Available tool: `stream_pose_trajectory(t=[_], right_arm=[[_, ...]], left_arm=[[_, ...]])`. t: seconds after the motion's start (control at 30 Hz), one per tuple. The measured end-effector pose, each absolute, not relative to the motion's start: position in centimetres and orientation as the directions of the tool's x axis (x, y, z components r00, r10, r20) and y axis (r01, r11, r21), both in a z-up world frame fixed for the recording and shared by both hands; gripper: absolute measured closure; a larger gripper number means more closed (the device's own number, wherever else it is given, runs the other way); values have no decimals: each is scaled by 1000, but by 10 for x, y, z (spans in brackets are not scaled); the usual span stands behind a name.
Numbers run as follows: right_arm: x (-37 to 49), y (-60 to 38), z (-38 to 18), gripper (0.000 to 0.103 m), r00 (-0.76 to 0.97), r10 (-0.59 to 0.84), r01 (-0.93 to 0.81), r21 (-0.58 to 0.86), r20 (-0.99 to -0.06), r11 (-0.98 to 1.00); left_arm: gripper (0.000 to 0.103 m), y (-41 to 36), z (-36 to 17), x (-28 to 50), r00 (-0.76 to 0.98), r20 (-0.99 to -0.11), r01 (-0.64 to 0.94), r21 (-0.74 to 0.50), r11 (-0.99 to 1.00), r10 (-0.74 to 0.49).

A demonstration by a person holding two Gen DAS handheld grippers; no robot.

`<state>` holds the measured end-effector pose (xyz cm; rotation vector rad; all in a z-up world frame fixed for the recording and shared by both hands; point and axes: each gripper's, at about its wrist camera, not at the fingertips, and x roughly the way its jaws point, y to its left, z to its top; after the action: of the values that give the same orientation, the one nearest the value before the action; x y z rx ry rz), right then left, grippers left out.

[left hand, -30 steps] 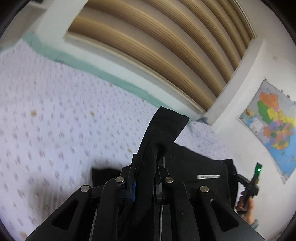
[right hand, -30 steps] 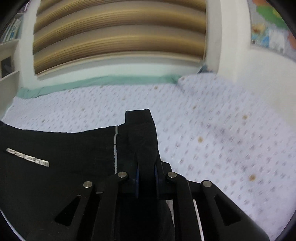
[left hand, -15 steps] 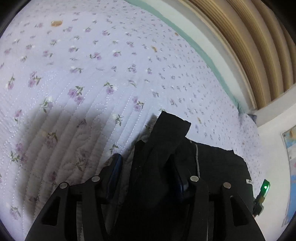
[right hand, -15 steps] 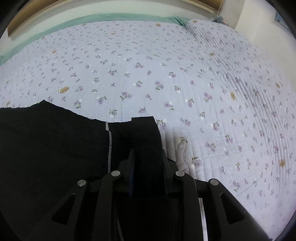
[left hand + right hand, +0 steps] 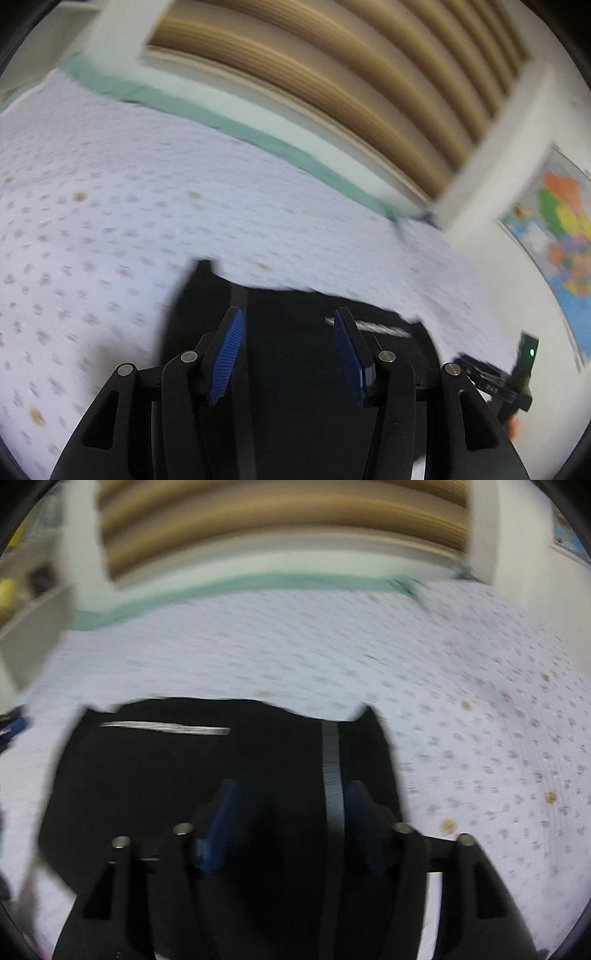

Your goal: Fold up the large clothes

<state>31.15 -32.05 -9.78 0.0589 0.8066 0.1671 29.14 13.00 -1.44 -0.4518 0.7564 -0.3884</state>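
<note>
Now both grippers, L [image 5: 288,354] & R [image 5: 288,819], gape over black garment [image 5: 221,768].

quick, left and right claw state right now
left claw: open, holding nothing, over the black garment
right claw: open, holding nothing, over the same garment

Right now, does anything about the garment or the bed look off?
Nothing stands out. The black garment lies flat on the floral bedspread, its grey stripe straight. Both the left tool and the right tool are open above it.
</note>
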Motion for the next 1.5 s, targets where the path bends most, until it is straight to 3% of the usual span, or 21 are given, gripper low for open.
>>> stream_pose_trajectory(t=[0.13,0.23,0.3,0.4,0.63,0.8,0.93,0.97,1.1,1.23,1.5], right_arm=[[287,-282,-85,37,638,211,-174,127,-740,976],[293,-261,-107,38,551,253,-191,175,-795,966],[302,-250,-130,49,504,232,-184,159,-832,970],[318,-241,-172,50,429,220,-190,151,-876,970],[319,-225,-186,46,489,117,-187,27,-864,982],[325,-241,-150,45,482,193,-194,110,-855,975],[340,-239,-104,36,637,43,-142,-63,-770,988],[348,-237,-99,35,644,52,-147,-57,-763,987],[406,-242,-132,36,508,241,-155,188,-827,970],[441,-246,-196,23,454,217,-92,196,-864,976],[422,-246,-195,22,522,146,-91,115,-840,989]], left_arm=[[50,64,-17,274,575,-621,259,-480,838,-533],[50,24,-46,266,518,-693,264,-427,865,-501],[50,12,-77,270,464,-748,233,-413,880,-474],[50,3,-119,281,420,-798,197,-385,902,-432],[50,5,-129,278,449,-789,201,-367,908,-418],[50,6,-81,274,484,-755,264,-355,897,-442],[49,8,-43,296,575,-706,243,-334,911,-412],[47,9,-45,308,568,-718,216,-344,914,-404],[47,12,-88,358,489,-775,111,-399,910,-400],[47,21,-141,373,487,-763,60,-456,888,-425],[47,2,-139,354,537,-763,110,-361,926,-361]])
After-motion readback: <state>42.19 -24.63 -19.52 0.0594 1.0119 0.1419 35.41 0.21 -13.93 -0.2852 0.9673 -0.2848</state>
